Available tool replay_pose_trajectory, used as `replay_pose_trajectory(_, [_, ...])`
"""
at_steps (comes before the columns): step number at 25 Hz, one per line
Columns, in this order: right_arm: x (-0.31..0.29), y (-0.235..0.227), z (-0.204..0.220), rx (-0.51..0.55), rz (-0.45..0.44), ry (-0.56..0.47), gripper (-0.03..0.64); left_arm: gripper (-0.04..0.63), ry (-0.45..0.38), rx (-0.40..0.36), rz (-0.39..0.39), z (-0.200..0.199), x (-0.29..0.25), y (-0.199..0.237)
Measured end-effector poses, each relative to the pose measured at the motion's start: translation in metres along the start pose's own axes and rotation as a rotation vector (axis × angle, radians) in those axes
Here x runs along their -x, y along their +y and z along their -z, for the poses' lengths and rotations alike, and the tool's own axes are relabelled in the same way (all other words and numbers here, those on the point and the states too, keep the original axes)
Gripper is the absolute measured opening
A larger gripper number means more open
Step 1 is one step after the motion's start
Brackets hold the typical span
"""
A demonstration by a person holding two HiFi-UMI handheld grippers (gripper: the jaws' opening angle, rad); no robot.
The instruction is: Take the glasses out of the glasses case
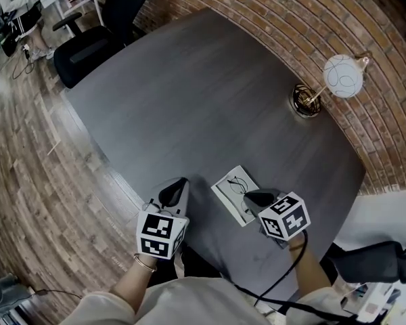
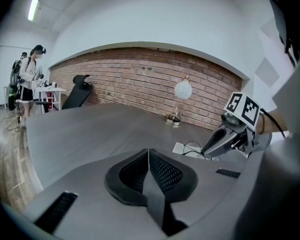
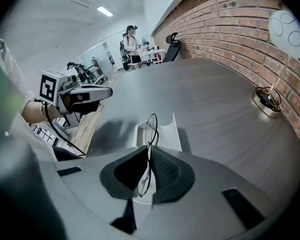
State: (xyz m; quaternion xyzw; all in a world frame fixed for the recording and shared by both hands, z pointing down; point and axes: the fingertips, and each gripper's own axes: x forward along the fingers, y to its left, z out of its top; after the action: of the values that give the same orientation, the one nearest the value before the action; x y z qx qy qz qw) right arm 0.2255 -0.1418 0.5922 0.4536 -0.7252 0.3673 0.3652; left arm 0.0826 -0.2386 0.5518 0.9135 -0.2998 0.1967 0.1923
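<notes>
Right hand-held gripper (image 3: 149,150) has its jaws pinched tight on the glasses (image 3: 150,128). The thin wire frame stands on edge between the pads, with one lens sticking out ahead of the tips and the other hanging below them. The glasses case (image 3: 170,133) is white and open, and it lies flat on the surface (image 1: 210,100) directly under and just ahead of those jaws. Can't tell whether the frame touches the case or is clear of it. Left hand-held gripper (image 2: 148,152) has its jaws fully together with nothing between them, and it hangs over the near edge of the surface. From it, the case sits ahead and to the right, near but apart, with the right hand-held gripper's tips right over it. The two are side by side with the case between their tips, closer to the right one. Lamp (image 1: 342,76) with a white globe shade stands well ahead of the right hand-held gripper, by the brick wall (image 1: 291,19). Office chair (image 1: 88,46) is past the far left end of the surface. A person (image 2: 30,79) stands far off to the left of the left hand-held gripper.
</notes>
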Motion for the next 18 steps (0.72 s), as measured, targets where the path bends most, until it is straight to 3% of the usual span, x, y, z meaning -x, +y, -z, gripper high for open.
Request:
replay_pose_trajectory(7, [0.020,0.005,-0.019,-0.039,0.042,-0.097,0.048,0.025,-0.020,-0.032,0.013,-0.015,0.004,-0.006])
replay_pose_trajectory(18, [0.071,0.006,-0.053,-0.135,0.154,-0.318,0.048,0.025,-0.117,-0.114,0.044,-0.069,0.010,-0.018])
